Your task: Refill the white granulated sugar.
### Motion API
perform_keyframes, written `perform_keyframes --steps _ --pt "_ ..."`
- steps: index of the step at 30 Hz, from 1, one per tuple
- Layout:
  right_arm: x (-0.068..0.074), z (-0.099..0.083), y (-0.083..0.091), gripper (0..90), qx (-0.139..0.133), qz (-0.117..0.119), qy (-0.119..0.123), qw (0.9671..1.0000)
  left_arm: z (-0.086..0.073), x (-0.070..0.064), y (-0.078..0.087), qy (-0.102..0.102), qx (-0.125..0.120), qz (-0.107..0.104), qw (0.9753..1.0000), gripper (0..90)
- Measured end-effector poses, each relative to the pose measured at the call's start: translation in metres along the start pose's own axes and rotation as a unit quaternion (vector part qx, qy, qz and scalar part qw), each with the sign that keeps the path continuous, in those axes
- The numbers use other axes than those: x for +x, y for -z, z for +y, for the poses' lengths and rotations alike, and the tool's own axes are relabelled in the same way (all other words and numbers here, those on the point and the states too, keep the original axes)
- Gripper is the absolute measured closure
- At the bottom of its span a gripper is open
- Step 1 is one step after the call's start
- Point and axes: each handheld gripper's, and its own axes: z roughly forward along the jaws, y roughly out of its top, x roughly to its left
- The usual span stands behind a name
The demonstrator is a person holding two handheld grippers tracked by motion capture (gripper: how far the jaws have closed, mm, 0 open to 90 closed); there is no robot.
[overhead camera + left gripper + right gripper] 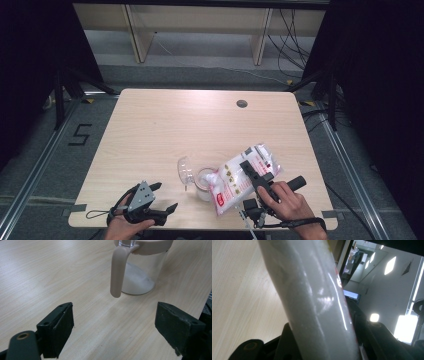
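— What sits beyond the wooden table (165,125)?
— A pale shelf unit (200,25), black cables (292,35) trailing on grey floor.
— And left?
— A "5" marking (80,135) on the floor.

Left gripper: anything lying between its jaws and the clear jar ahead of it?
Nothing lies there. In the left gripper view, bare wooden table runs from the open left gripper to the jar, whose beige handle faces the jaws.

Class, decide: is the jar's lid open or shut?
Open. The clear lid stands flipped up beside the jar, whose mouth faces the tilted bag.
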Motion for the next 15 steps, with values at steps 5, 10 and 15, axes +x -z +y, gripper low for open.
perform_keyframes --steps 5,10,15 --pt "-0.001 -0.006 0.000 65.1 0.007 0.005 0.004 1.0000 0.000 0.000 0.000 -0.002 0.000 0.000 1.0000 15.3" --pt "0.000 -0.012 0.005 65.3 0.015 0.002 -0.001 0.9999 0.000 0.000 0.001 -0.002 -0.001 0.000 1.0000 15.3" --pt "-0.001 -0.011 0.009 65.4 0.003 -0.005 0.006 1.0000 0.000 0.001 0.001 -0.001 -0.003 0.001 1.0000 15.3"
